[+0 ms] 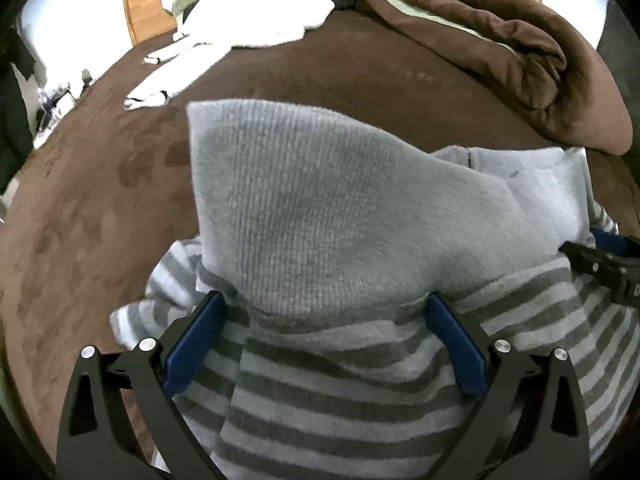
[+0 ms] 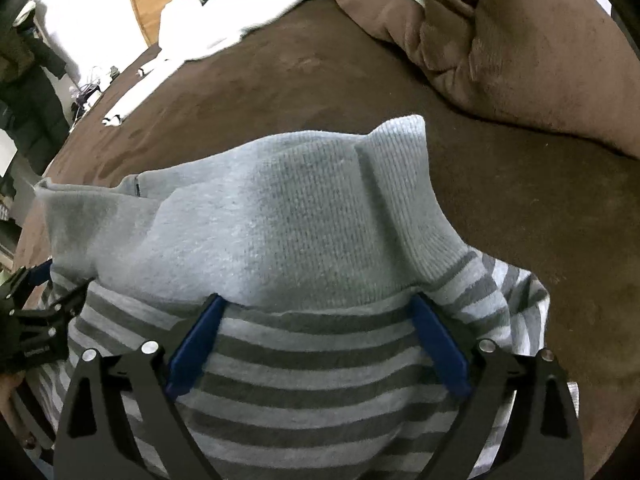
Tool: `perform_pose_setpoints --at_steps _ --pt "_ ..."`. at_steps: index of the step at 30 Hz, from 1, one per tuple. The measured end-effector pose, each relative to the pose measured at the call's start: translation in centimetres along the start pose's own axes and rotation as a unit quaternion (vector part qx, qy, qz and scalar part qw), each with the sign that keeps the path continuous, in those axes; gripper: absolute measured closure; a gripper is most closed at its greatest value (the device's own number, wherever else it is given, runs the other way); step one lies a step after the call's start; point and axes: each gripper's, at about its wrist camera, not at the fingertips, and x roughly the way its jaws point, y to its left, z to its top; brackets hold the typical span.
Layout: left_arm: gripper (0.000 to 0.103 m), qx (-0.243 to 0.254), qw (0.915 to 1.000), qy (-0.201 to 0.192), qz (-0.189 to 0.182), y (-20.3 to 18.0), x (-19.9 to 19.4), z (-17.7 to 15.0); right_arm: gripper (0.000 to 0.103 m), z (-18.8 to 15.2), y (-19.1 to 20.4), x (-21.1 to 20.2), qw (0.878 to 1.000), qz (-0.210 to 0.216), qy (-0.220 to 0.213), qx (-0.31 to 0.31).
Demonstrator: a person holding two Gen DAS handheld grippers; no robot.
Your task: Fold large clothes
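Left wrist view: the left tool [image 1: 324, 312] has its blue fingers [image 1: 196, 344] spread wide apart, resting on a grey striped sweater [image 1: 320, 392] that lies on a brown bed cover [image 1: 100, 208]. The plain grey ribbed hem [image 1: 288, 200] is doubled over the stripes, its edge just at the fingertips. The right tool [image 1: 600, 264] shows at the right edge. A white garment [image 1: 256, 12] and a bunched brown blanket [image 1: 500, 44] lie well beyond.

Right wrist view: the right tool [image 2: 316, 308] is likewise spread apart over the stripes, gripping nothing, with the left tool [image 2: 36, 312] at the left edge, its state unclear here.

A fold looks just laid; next, each tool likely needs to close on an edge for another fold
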Motion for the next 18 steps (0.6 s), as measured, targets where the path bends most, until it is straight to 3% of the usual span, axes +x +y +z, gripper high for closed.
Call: perform_pose_setpoints --at_steps 11,15,18 --pt "0.005 -0.007 0.9999 -0.006 -0.010 -0.1 1.4 0.2 0.006 0.2 -0.2 1.3 1.000 -0.005 -0.007 -0.003" --pt "0.005 -0.009 0.9999 -0.001 -0.014 0.3 0.4 -0.2 0.006 0.2 -0.5 0.7 1.000 0.003 0.002 -0.001" --pt "0.006 -0.007 0.9999 -0.006 0.004 0.9 -1.5 -1.1 0.007 -0.3 -0.7 -1.4 1.000 -0.005 -0.005 -0.002"
